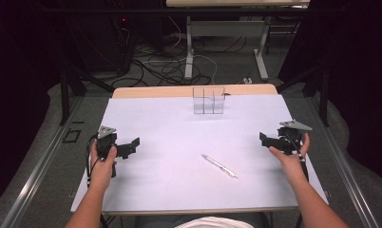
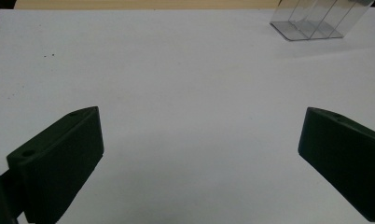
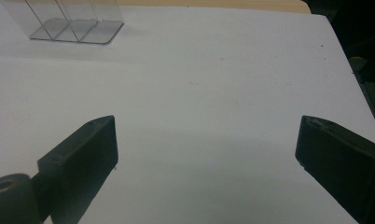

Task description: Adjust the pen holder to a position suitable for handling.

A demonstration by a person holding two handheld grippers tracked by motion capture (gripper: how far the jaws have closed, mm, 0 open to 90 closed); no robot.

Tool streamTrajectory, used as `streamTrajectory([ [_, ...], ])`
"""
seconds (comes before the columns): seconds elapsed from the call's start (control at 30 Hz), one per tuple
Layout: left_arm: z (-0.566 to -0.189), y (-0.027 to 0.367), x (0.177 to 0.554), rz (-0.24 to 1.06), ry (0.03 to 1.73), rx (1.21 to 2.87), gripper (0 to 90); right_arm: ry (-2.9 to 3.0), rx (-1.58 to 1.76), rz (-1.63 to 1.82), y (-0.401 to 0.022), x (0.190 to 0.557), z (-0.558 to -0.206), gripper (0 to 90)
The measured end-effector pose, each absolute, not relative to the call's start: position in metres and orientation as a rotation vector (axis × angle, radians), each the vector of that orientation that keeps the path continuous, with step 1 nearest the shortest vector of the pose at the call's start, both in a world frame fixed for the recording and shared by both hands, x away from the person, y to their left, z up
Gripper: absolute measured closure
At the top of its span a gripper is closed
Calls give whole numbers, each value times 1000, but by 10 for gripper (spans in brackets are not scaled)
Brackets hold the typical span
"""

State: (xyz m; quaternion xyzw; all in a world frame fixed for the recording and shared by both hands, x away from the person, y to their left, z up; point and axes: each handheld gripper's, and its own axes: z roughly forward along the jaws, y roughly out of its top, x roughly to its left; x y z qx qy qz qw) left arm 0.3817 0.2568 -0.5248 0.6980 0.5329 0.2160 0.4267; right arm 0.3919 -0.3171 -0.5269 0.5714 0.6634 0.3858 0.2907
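A silver pen (image 1: pixel 219 166) lies on the white table sheet (image 1: pixel 179 142), right of centre and near the front. A clear plastic holder with compartments (image 1: pixel 208 99) stands at the back middle; it also appears at the top of the left gripper view (image 2: pixel 316 21) and the right gripper view (image 3: pixel 69 21). My left gripper (image 1: pixel 132 145) rests at the sheet's left side, held by a hand, jaws wide apart with nothing between them (image 2: pixel 199 154). My right gripper (image 1: pixel 266 139) is at the right side, open too, with bare sheet between its jaws (image 3: pixel 206 154).
The wooden table edge (image 1: pixel 189 90) shows behind the sheet. Beyond it, cables (image 1: pixel 170 66) lie on the floor around the legs of another table (image 1: pixel 189 47). Metal rails (image 1: pixel 32 175) run along both sides of the table.
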Motion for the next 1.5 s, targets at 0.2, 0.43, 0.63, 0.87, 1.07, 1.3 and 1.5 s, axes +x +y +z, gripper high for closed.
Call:
streamTrajectory([
  [0.2,-523,261,381,547,1354,1726,0,1769,1536,1050,-313,394,-524,59],
  [0.43,-523,263,381,533,1359,1708,0,1791,1538,1048,-304,396,-513,80],
  [0.63,-524,262,382,514,1360,1722,0,1797,1535,1062,-299,399,-511,136],
  [0.87,-526,254,381,484,1279,1753,2,1892,1462,1122,-246,437,-462,240],
  [1.07,-526,253,381,488,1276,1753,2,1892,1462,1122,-246,437,-462,240],
  [1.3,-527,252,381,485,1274,1760,2,1906,1449,1123,-240,441,-453,259],
  [1.5,-527,252,382,492,1268,1767,2,1931,1449,1105,-231,452,-439,318],
])
